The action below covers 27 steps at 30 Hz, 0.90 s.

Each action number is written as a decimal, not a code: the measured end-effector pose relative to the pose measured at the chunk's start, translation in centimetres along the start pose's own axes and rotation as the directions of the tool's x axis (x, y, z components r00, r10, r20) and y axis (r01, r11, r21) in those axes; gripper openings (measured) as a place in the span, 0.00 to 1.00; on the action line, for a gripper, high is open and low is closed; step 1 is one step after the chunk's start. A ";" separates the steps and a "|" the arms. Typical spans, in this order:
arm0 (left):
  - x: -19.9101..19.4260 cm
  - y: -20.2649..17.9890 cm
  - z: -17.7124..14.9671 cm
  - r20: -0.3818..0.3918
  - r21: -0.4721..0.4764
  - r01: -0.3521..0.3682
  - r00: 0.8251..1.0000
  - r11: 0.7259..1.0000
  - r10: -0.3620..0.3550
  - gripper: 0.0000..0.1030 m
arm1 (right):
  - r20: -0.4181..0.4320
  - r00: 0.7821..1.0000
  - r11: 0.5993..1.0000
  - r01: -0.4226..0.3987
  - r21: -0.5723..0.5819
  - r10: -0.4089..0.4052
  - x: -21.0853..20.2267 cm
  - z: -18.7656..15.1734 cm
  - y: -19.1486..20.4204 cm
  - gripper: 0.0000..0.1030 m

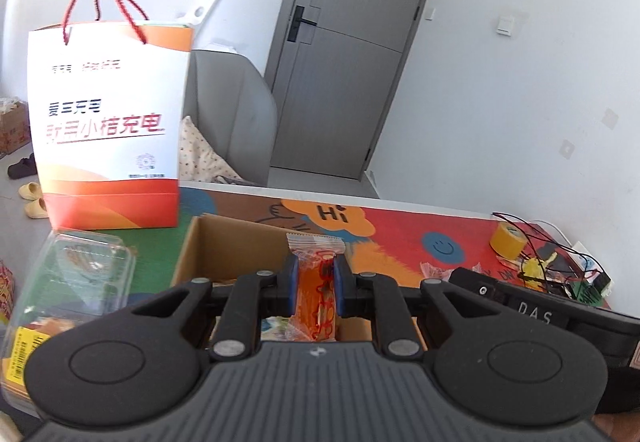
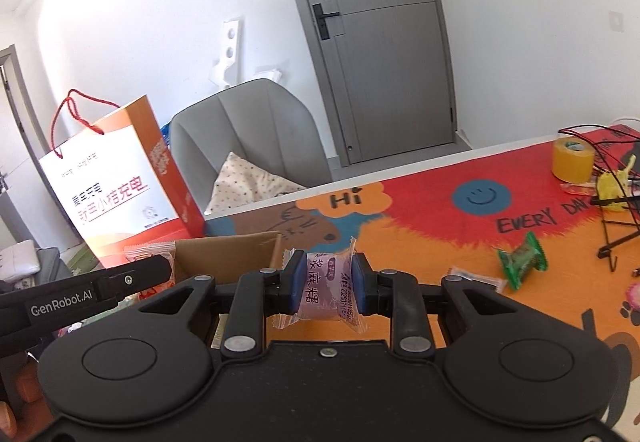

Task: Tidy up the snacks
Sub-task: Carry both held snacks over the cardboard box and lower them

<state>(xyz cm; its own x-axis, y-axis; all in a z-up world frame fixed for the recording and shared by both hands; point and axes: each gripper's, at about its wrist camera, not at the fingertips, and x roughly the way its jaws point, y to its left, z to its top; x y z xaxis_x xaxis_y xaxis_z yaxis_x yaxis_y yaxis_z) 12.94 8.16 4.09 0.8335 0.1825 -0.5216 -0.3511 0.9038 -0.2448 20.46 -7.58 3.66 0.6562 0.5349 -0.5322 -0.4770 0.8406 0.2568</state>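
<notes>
My left gripper (image 1: 315,284) is shut on an orange snack packet (image 1: 320,282) and holds it over the open cardboard box (image 1: 224,238). A few snacks lie in the box bottom. My right gripper (image 2: 325,284) is shut on a purple wrapped snack (image 2: 326,288) and holds it just right of the same box (image 2: 240,246). The left gripper (image 2: 80,296) also shows at the left of the right wrist view, with its orange packet (image 2: 150,254). A green wrapped candy (image 2: 522,260) and a small clear-wrapped snack (image 2: 474,276) lie on the mat to the right.
A white-and-orange paper bag (image 1: 108,130) stands behind the box on the left. A clear plastic clamshell (image 1: 72,278) lies left of the box. A yellow tape roll (image 2: 572,158), black wires and a wire stand (image 2: 616,202) crowd the colourful mat's (image 2: 420,210) far right. A grey chair (image 2: 248,130) stands behind the table.
</notes>
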 end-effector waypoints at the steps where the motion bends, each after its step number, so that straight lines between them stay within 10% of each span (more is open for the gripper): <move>1: -0.1 0.5 0.1 0.000 -0.007 -0.009 1.000 1.000 0.009 0.16 | 0.002 1.000 1.000 -0.003 -0.007 0.003 0.1 0.1 0.5 0.25; 18: -0.2 7.0 0.2 -0.068 -0.110 -0.072 0.996 0.991 0.064 0.21 | -0.041 0.998 0.993 -0.054 -0.105 0.050 3.0 0.0 7.6 0.25; 27: -0.5 8.3 0.1 -0.035 -0.119 -0.080 0.996 0.990 0.077 0.53 | -0.054 0.998 0.994 -0.044 -0.103 0.039 5.2 0.5 8.6 0.28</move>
<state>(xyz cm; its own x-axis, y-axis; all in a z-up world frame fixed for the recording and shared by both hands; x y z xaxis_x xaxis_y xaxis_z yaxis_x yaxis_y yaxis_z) 9.71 15.58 2.45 0.7887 0.2376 -0.5671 -0.4651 0.8337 -0.2976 20.06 2.43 3.50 0.6047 0.5619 -0.5644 -0.5630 0.8029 0.1961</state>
